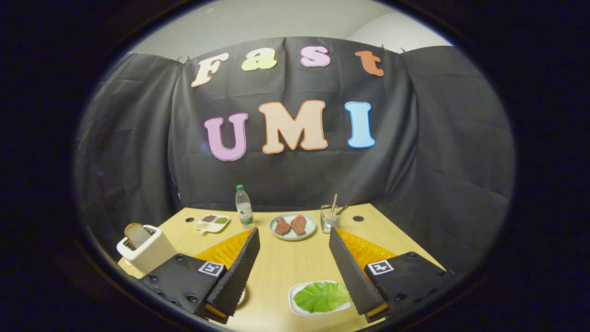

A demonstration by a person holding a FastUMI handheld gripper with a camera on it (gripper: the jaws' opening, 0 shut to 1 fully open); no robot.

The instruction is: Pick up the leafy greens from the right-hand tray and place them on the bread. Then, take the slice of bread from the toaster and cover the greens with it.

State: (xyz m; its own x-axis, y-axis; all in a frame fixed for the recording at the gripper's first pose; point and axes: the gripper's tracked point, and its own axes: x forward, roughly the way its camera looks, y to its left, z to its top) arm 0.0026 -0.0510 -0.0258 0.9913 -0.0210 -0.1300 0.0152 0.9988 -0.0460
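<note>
Between my wide-open, empty fingers (295,258) the leafy greens (321,296) lie untouched on their tray (295,304), and the bread (136,234) sits in the toaster (147,251), so everything remains.

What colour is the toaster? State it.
White or cream, in the gripper view: toaster.

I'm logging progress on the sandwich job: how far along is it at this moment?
Nothing looks done yet. The green leafy lettuce lies on its white tray between the fingers. The brown bread slice stands in the white toaster. The black two-finger gripper is open and holds nothing. A white plate edge peeks out by one finger; its contents are hidden. Left: grasp the greens, place them, then cover with the toaster slice.
</note>
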